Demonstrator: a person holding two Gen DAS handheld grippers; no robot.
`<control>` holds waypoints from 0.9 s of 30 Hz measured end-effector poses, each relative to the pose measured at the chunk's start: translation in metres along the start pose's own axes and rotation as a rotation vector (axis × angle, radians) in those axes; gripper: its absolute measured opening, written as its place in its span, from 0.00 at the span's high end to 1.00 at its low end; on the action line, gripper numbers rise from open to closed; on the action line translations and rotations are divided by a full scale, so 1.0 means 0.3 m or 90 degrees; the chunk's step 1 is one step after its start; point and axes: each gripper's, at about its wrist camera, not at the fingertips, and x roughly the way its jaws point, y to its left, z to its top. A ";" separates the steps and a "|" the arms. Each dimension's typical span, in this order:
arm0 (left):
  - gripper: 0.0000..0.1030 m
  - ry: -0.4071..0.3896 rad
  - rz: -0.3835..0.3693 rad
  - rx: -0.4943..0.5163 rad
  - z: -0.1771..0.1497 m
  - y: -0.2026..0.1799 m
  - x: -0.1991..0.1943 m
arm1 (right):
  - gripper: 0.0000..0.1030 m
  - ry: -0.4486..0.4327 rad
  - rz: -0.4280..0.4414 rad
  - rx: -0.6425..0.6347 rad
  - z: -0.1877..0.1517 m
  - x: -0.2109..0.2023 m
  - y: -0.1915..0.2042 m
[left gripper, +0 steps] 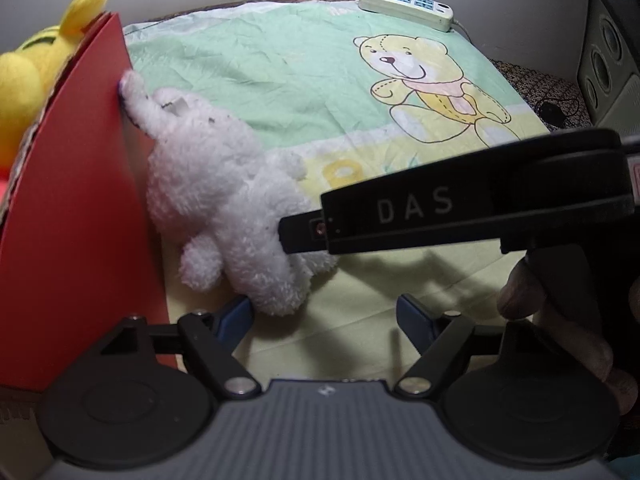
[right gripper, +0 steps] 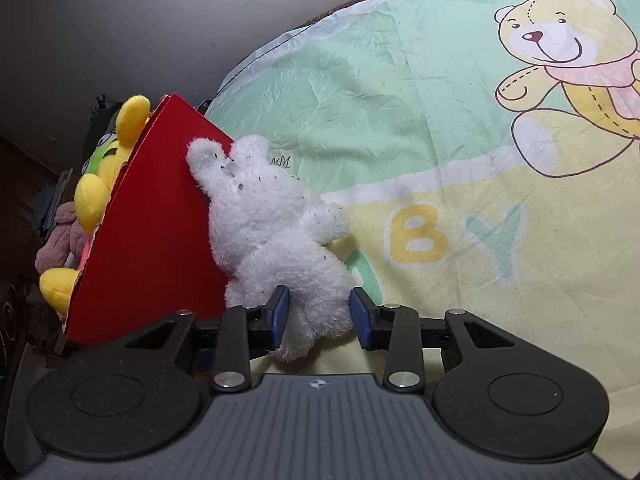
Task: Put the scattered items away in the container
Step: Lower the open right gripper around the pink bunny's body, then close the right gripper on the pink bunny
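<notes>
White plush toy (right gripper: 276, 236) is lying on the bed sheet (right gripper: 400, 100), leaning against the red box (right gripper: 152, 240); its lower end is sitting between the right tongs (right gripper: 318, 314), spread apart, not clamping. Left tongs (left gripper: 324, 314) are hanging apart just near of it. Right view is showing a yellow plush (right gripper: 98, 196) inside the box; left view is showing a power strip (left gripper: 406, 6) far.

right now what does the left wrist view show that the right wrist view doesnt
Only the left wrist view: the power strip, a speaker, the right tongs' black body crossing the frame, and the open left tongs short of the white toy.

Only the right wrist view: the open right tongs straddling the white toy's lower end, plus a pink toy behind the red box.

Both: white toy leaning on the red box, yellow toy, bear sheet.
</notes>
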 end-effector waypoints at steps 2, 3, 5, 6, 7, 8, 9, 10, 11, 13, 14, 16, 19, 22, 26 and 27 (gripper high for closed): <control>0.26 0.003 0.001 0.000 0.003 0.002 0.005 | 0.70 0.001 0.002 0.001 -0.001 0.002 -0.003; 0.29 0.003 0.002 0.001 0.004 0.003 0.006 | 0.79 0.003 -0.001 0.000 -0.001 0.002 -0.005; 0.32 -0.001 0.000 0.010 0.008 -0.003 0.004 | 0.84 0.003 -0.005 0.001 -0.003 0.000 -0.011; 0.32 -0.004 -0.002 0.017 0.009 -0.009 0.001 | 0.87 0.001 -0.004 0.004 -0.005 -0.005 -0.014; 0.32 -0.006 -0.004 0.026 0.009 -0.017 -0.002 | 0.89 -0.002 -0.006 0.006 -0.007 -0.012 -0.016; 0.32 -0.007 -0.007 0.036 0.009 -0.027 -0.004 | 0.90 -0.005 -0.009 0.005 -0.009 -0.020 -0.017; 0.32 -0.008 -0.012 0.045 0.008 -0.037 -0.007 | 0.93 -0.006 -0.010 0.006 -0.012 -0.029 -0.020; 0.32 -0.010 -0.018 0.056 0.007 -0.047 -0.012 | 0.99 -0.005 -0.007 0.010 -0.016 -0.041 -0.025; 0.35 -0.012 -0.028 0.067 0.006 -0.058 -0.018 | 0.99 -0.002 0.002 0.016 -0.022 -0.054 -0.032; 0.39 -0.014 -0.054 0.093 0.004 -0.087 -0.030 | 0.99 0.004 0.011 0.025 -0.042 -0.080 -0.040; 0.39 -0.016 -0.061 0.107 0.000 -0.105 -0.034 | 0.99 -0.001 -0.002 0.024 -0.053 -0.092 -0.041; 0.37 -0.015 -0.061 0.134 -0.008 -0.135 -0.036 | 0.99 -0.015 -0.021 0.027 -0.069 -0.118 -0.052; 0.33 -0.025 -0.049 0.132 -0.012 -0.133 -0.049 | 0.94 -0.046 -0.028 0.036 -0.062 -0.154 -0.068; 0.26 -0.026 -0.042 0.104 -0.014 -0.104 -0.057 | 0.85 -0.065 -0.030 0.010 -0.027 -0.163 -0.047; 0.20 -0.019 -0.022 0.080 -0.019 -0.077 -0.051 | 0.76 -0.068 -0.021 -0.044 0.026 -0.127 0.001; 0.20 -0.017 -0.012 0.076 -0.017 -0.074 -0.046 | 0.73 -0.061 -0.019 -0.053 0.039 -0.109 0.010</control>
